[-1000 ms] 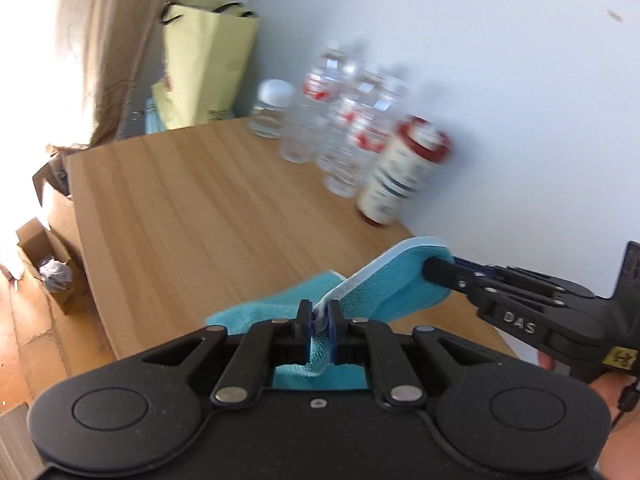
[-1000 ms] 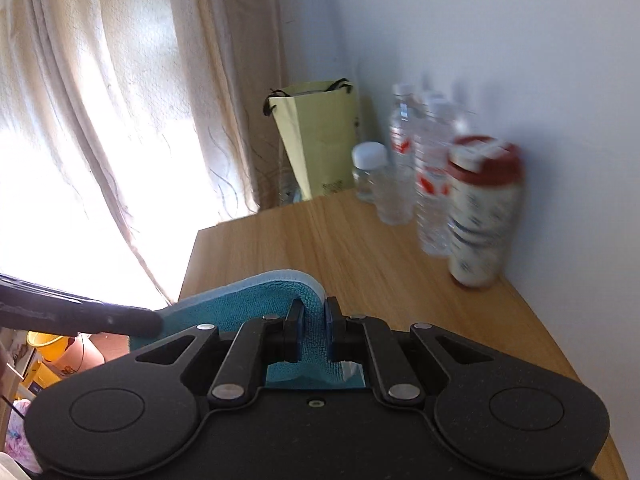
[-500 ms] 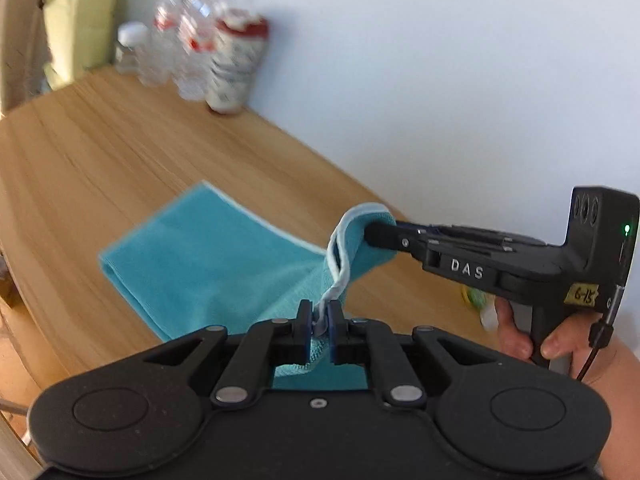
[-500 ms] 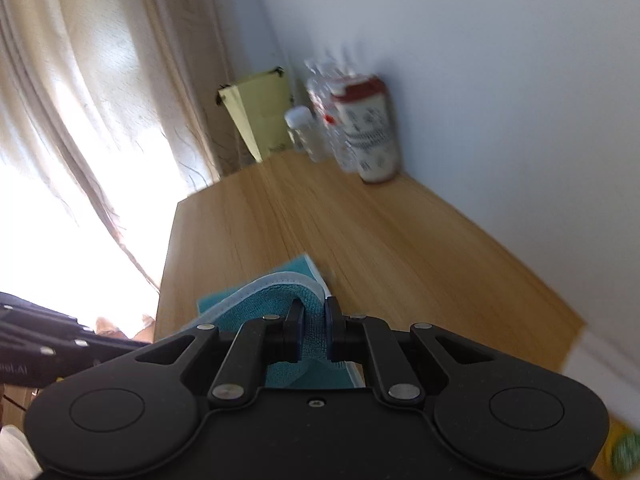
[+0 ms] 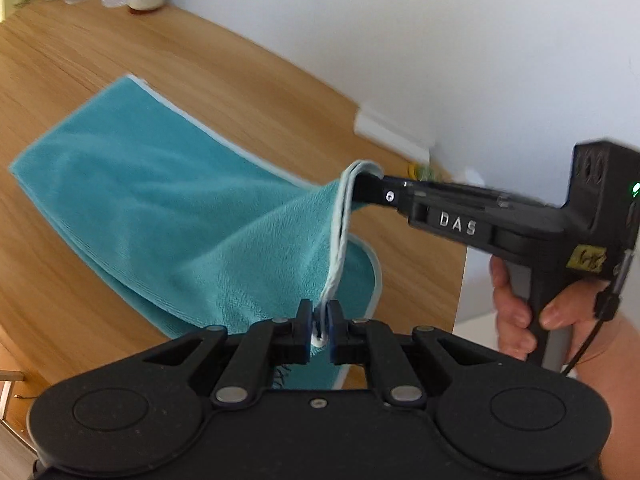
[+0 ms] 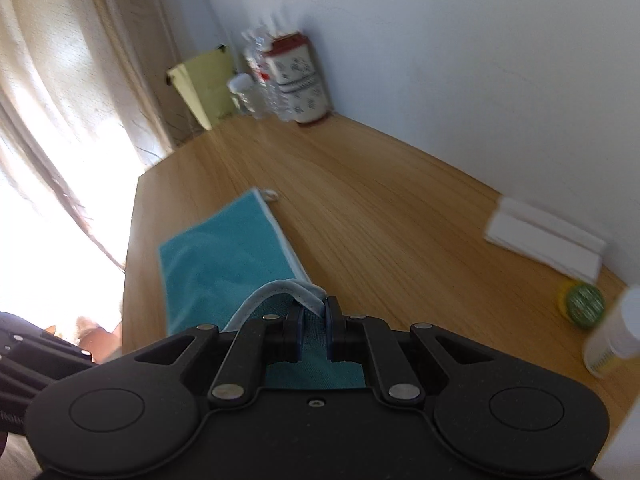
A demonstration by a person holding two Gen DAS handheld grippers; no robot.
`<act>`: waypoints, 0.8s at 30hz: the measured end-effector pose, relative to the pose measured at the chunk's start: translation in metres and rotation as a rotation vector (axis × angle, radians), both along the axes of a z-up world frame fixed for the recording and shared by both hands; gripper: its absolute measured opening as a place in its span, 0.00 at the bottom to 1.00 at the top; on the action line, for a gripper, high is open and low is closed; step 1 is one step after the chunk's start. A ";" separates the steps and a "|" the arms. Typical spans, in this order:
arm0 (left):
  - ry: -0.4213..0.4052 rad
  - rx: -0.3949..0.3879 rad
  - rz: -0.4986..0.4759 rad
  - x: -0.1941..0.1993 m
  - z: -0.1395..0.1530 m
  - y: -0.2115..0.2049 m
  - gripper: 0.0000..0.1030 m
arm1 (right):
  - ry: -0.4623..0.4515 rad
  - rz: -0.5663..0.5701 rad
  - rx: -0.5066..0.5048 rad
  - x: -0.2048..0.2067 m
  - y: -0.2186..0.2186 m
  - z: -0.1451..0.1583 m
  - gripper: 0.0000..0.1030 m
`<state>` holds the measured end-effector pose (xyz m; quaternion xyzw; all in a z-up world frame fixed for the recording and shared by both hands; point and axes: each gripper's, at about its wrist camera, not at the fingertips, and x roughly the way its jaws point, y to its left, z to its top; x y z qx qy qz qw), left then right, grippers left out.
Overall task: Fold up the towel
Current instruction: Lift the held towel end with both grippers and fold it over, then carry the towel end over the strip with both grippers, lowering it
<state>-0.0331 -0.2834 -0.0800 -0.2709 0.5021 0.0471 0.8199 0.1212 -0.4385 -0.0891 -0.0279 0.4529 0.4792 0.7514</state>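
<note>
Both my grippers, left and right, clenched on towel hem; towel's long axis runs toward upper left

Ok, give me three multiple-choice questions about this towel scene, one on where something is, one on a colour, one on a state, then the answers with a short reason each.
1. Where is the red-lidded canister?
A. at the table's far end by the wall
B. on the towel
C. on the floor

2. What colour is the towel?
A. red
B. teal with a pale edge
C. black

3. What is the left hand-held gripper doing?
A. hanging open above the table
B. shut on the towel's edge
C. holding a bottle

Answers: 1 A, it stands beside the bottles against the wall. 2 B, teal pile with light binding. 3 B, the pale edge runs between its closed fingers.
</note>
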 end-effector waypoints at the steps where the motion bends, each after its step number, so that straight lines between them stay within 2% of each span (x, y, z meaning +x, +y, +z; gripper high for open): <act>1: 0.008 -0.018 -0.007 0.004 -0.003 -0.001 0.05 | 0.002 -0.001 -0.006 -0.001 -0.003 -0.001 0.10; 4: 0.012 -0.029 -0.055 0.006 -0.011 -0.013 0.05 | 0.002 -0.007 -0.033 -0.001 -0.013 -0.007 0.10; 8: 0.051 -0.017 -0.070 0.004 -0.021 -0.016 0.05 | 0.017 -0.015 -0.069 -0.004 -0.021 -0.019 0.11; 12: 0.027 0.030 -0.031 -0.003 -0.013 -0.001 0.08 | -0.035 -0.052 -0.168 -0.010 -0.025 -0.031 0.26; 13: 0.029 0.070 -0.012 -0.004 -0.009 0.007 0.12 | -0.034 -0.059 -0.175 -0.010 -0.027 -0.031 0.26; 16: 0.084 0.105 0.056 -0.009 -0.009 0.022 0.29 | 0.023 -0.104 -0.149 -0.009 -0.042 -0.026 0.28; 17: 0.105 0.093 0.078 -0.009 -0.012 0.028 0.29 | 0.062 -0.125 -0.121 -0.006 -0.047 -0.024 0.30; 18: 0.119 0.084 0.091 -0.009 -0.015 0.032 0.30 | 0.112 -0.152 -0.091 -0.003 -0.053 -0.023 0.37; 19: 0.134 0.070 0.112 -0.012 -0.019 0.036 0.36 | 0.150 -0.176 -0.067 -0.001 -0.058 -0.021 0.44; 24: 0.128 0.064 0.122 -0.026 -0.024 0.024 0.49 | 0.274 -0.263 -0.001 0.005 -0.057 -0.027 0.45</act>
